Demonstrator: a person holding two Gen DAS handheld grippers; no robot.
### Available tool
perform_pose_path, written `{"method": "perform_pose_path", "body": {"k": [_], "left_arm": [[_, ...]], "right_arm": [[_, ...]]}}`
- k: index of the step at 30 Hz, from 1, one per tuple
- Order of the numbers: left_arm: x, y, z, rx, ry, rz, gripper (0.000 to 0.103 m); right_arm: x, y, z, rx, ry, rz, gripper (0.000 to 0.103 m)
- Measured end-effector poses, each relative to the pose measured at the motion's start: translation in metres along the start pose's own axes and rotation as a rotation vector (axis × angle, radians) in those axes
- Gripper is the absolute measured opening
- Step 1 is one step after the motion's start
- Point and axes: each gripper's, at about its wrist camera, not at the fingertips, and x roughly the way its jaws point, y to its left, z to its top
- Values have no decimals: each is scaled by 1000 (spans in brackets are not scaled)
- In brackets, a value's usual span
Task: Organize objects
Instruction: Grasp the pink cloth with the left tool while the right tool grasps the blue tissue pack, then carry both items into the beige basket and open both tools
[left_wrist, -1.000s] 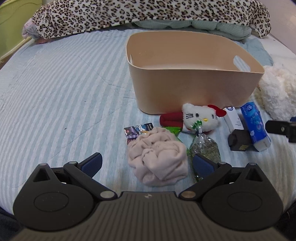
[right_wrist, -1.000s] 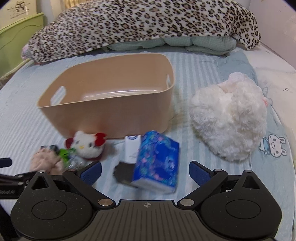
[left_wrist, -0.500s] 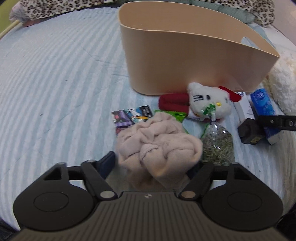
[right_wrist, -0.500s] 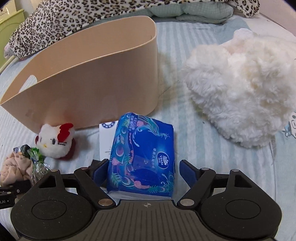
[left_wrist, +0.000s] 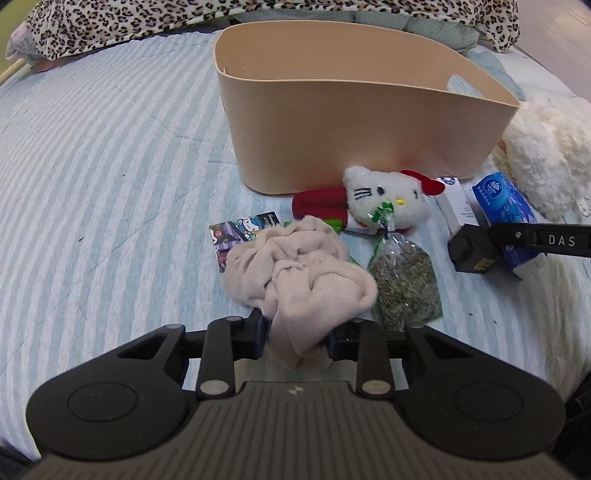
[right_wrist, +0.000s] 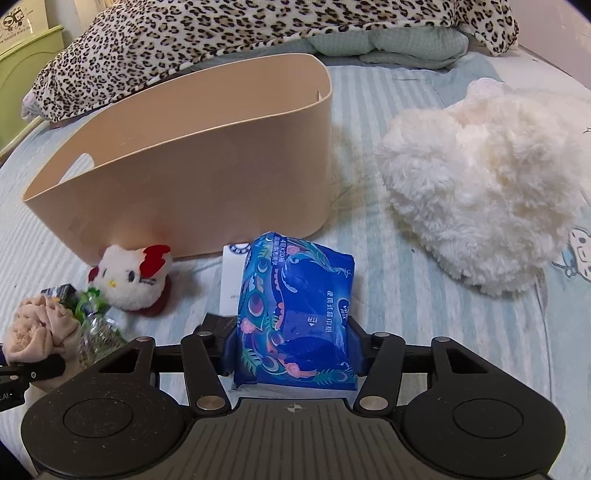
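My left gripper (left_wrist: 295, 341) is shut on the near end of a crumpled pink cloth (left_wrist: 299, 271) lying on the striped bed. My right gripper (right_wrist: 293, 350) is shut on a blue tissue pack (right_wrist: 295, 306), which also shows in the left wrist view (left_wrist: 504, 212). A beige plastic bin (left_wrist: 354, 133) stands just behind the objects; it also shows in the right wrist view (right_wrist: 192, 173). In front of it lie a Hello Kitty plush (left_wrist: 384, 201), a clear bag of dried herbs (left_wrist: 404, 284), a white box (left_wrist: 456, 206), a black block (left_wrist: 471, 254) and a printed card (left_wrist: 236, 232).
A fluffy white plush (right_wrist: 480, 199) lies right of the bin. A leopard-print blanket (right_wrist: 221, 33) and green pillows (right_wrist: 391, 44) lie along the bed's far side. The striped bedspread (left_wrist: 92, 184) stretches to the left.
Both grippers moved forward and down and closed: the left onto the pink cloth, the right onto the blue tissue pack.
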Motion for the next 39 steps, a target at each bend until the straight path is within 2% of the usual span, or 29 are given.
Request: {"method": "perform_pose_path", "body": {"k": [5, 13, 20, 24, 27, 31, 35, 39], "left_arm": [[-20, 8, -4, -26, -23, -10, 31], [-71, 16, 17, -49, -140, -77, 31], [-88, 7, 58, 4, -251, -40, 31], [-77, 0, 86, 41, -309, 30, 31], [-63, -3, 106, 46, -314, 47, 31], [-36, -10, 128, 70, -299, 89, 31], [0, -20, 146, 77, -210, 107, 31], [31, -27, 155, 78, -157, 128, 31]], "right_arm": [[-28, 2, -6, -4, -55, 0, 52], [-83, 10, 4, -17, -200, 43, 52], [-107, 23, 42, -52, -315, 59, 52], [-104, 32, 64, -67, -345, 63, 52], [-93, 37, 79, -71, -344, 64, 52], [-69, 41, 98, -57, -295, 55, 52], [-39, 42, 114, -56, -259, 33, 52], [-16, 50, 120, -111, -253, -16, 51]]}}
